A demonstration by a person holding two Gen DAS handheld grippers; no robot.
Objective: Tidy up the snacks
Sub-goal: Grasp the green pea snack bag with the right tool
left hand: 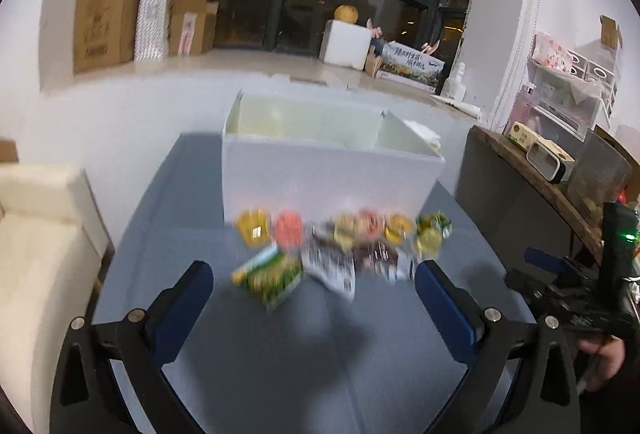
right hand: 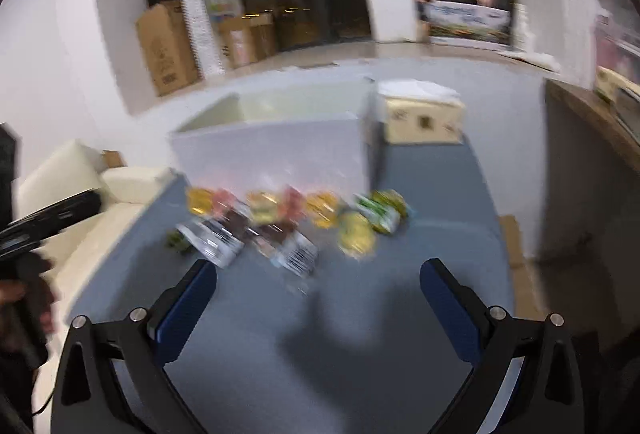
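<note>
Several snacks lie in a blurred row on the blue-grey table [left hand: 256, 354] in front of a white open box [left hand: 328, 174]: yellow cups [left hand: 252, 228], a pink cup [left hand: 289, 229], a green packet [left hand: 272, 274], and silver-brown packets [left hand: 332, 266]. My left gripper [left hand: 314, 286] is open and empty, above the table just short of the snacks. In the right wrist view the same snacks [right hand: 288, 226] and box [right hand: 276, 146] show. My right gripper [right hand: 318, 282] is open and empty, short of the packets [right hand: 294, 254]. It also shows in the left wrist view [left hand: 560, 274].
A cream sofa [left hand: 36, 234] stands left of the table. A dark wooden shelf [left hand: 540, 174] with clutter stands to the right. A cardboard box [right hand: 424, 114] sits beside the white box. Cartons [left hand: 108, 10] line the far ledge.
</note>
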